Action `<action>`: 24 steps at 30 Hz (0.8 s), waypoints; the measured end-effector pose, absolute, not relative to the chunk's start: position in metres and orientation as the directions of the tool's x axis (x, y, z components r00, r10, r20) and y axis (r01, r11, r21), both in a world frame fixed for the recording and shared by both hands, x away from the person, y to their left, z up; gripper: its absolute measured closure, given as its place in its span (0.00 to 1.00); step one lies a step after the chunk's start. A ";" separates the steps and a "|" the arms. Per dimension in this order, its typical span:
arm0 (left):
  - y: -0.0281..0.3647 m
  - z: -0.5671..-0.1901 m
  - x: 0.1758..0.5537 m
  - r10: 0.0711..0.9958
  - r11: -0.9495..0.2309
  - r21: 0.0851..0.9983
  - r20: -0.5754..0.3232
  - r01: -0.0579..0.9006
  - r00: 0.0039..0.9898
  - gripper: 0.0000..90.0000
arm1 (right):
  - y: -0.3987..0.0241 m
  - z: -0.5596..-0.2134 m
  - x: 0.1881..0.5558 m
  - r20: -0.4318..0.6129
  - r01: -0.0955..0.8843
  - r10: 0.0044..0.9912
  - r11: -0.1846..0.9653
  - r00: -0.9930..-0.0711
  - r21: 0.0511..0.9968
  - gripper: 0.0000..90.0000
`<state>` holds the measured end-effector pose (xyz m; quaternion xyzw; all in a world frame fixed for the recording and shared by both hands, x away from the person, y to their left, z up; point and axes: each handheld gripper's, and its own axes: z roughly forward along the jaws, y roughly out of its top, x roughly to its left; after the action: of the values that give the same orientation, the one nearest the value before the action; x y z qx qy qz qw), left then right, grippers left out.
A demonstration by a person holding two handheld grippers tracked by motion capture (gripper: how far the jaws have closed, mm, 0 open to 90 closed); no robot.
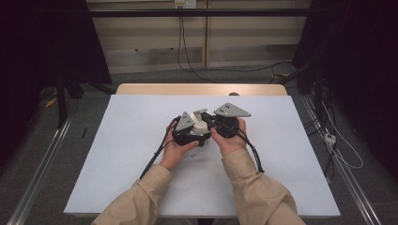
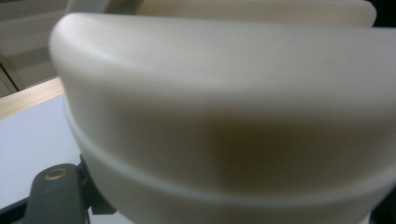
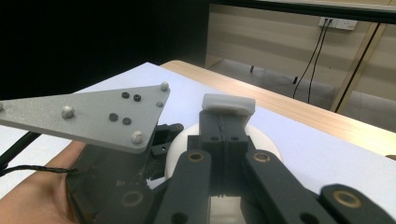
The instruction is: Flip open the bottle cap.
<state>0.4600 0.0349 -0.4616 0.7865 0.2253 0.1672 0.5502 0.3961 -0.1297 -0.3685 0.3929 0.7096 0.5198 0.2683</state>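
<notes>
Tools both clamp a plain, unlabelled cream object (image 2: 224,116): left tool (image 1: 190,127), right tool (image 3: 227,109).

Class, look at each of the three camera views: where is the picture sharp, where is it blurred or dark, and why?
High view: even light on the white table, dark surroundings, sharp. Left gripper view: the cream rounded plastic object sits too close, soft and blurred, with a brownish shadow low down. Right gripper view: the grey triangular plate is crisp, black background at upper left.

container: rounded cream plastic container (image 1: 201,123) on white table sheet (image 1: 131,140), centre;
left gripper (image 1: 187,127): left of container;
right gripper (image 1: 210,123): right of container
</notes>
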 end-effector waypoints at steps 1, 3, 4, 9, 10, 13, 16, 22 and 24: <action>0.035 -0.462 0.460 0.538 -0.293 0.941 0.015 0.170 0.843 0.21 | -0.130 -0.368 0.397 0.027 0.277 0.835 0.151 -0.549 0.949 1.00; 0.035 -0.462 0.460 0.538 -0.296 0.941 0.021 0.165 0.842 0.21 | -0.129 -0.368 0.398 0.025 0.275 0.836 0.152 -0.549 0.949 1.00; 0.035 -0.462 0.460 0.541 -0.290 0.942 0.017 0.167 0.841 0.21 | -0.130 -0.367 0.398 0.027 0.276 0.836 0.150 -0.548 0.949 1.00; 0.034 -0.462 0.461 0.528 -0.291 0.941 0.009 0.172 0.849 0.21 | -0.129 -0.367 0.401 0.024 0.278 0.840 0.153 -0.542 0.948 1.00; 0.035 -0.462 0.460 0.531 -0.292 0.941 0.010 0.172 0.847 0.21 | -0.129 -0.367 0.402 0.024 0.278 0.841 0.152 -0.541 0.949 1.00; 0.034 -0.462 0.460 0.534 -0.289 0.941 0.007 0.174 0.846 0.21 | -0.129 -0.366 0.404 0.021 0.275 0.842 0.152 -0.539 0.949 1.00; 0.034 -0.462 0.460 0.532 -0.291 0.941 0.009 0.173 0.847 0.21 | -0.130 -0.365 0.405 0.021 0.276 0.844 0.151 -0.535 0.949 1.00; 0.034 -0.462 0.460 0.535 -0.289 0.941 0.008 0.175 0.845 0.21 | -0.130 -0.365 0.408 0.021 0.277 0.848 0.150 -0.530 0.949 1.00; 0.034 -0.462 0.460 0.533 -0.291 0.941 0.009 0.173 0.846 0.21 | -0.129 -0.365 0.409 0.017 0.277 0.847 0.154 -0.532 0.948 1.00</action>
<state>0.4604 0.0343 -0.4618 0.7867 0.2244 0.1631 0.5515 0.4094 -0.1295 -0.3653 0.3970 0.7075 0.5150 0.2767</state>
